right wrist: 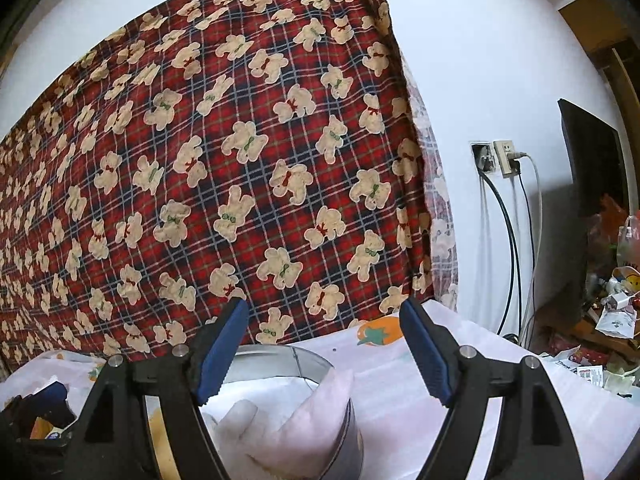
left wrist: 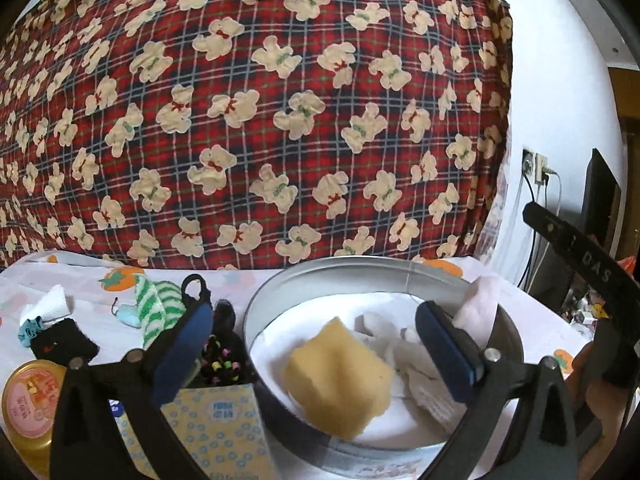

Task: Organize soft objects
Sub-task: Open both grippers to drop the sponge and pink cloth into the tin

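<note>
Sitting in one round metal tin (left wrist: 280,292) are one yellow sponge (left wrist: 340,376) and one pink cloth (right wrist: 320,412). Both the left gripper (left wrist: 316,344) and right gripper (right wrist: 324,352) gape wide, holding nothing.

Left gripper (left wrist: 316,344) jaws wide apart, nothing clamped, tilted slightly down. Right gripper (right wrist: 322,350) jaws apart, empty, pointing level; its arm shows at far right of left view.

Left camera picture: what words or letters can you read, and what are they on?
"DAS": white letters on the black arm of the right gripper; anything further along it is hidden.
Pink lid of the yellow jar: has writing, too blurred to read.
Patterned tissue pack: small printed label, too small to read.
Packets on the floor in the right camera: print too small to read.
</note>
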`<action>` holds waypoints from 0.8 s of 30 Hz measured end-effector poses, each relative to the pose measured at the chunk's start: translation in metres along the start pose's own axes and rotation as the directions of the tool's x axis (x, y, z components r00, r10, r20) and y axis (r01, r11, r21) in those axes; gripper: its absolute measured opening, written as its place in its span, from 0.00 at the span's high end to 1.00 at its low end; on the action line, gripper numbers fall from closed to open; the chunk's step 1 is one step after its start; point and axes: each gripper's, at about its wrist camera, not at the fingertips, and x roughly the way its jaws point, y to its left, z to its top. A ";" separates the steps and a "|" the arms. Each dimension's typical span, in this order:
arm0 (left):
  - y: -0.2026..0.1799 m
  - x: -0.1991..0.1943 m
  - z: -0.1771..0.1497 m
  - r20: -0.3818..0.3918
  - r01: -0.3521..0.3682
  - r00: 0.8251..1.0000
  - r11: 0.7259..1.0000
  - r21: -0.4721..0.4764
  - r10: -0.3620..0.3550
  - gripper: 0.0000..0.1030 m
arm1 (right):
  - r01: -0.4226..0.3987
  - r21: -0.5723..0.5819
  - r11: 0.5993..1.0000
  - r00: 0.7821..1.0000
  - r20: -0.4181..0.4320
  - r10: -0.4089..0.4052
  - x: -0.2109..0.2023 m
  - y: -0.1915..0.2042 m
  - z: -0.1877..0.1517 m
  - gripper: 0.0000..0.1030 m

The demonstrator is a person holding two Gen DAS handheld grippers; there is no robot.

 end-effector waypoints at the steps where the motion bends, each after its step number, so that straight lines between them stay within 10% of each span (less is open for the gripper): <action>1: 0.000 -0.001 -0.001 0.004 -0.004 1.000 1.000 0.002 0.004 0.00 | 0.001 -0.002 1.000 1.000 0.000 -0.001 0.000 0.000 -0.001 0.21; 24: 0.007 -0.033 -0.011 0.074 -0.063 0.996 0.994 0.089 0.056 0.00 | 0.049 0.023 0.999 0.995 0.083 -0.050 -0.026 0.007 -0.012 0.12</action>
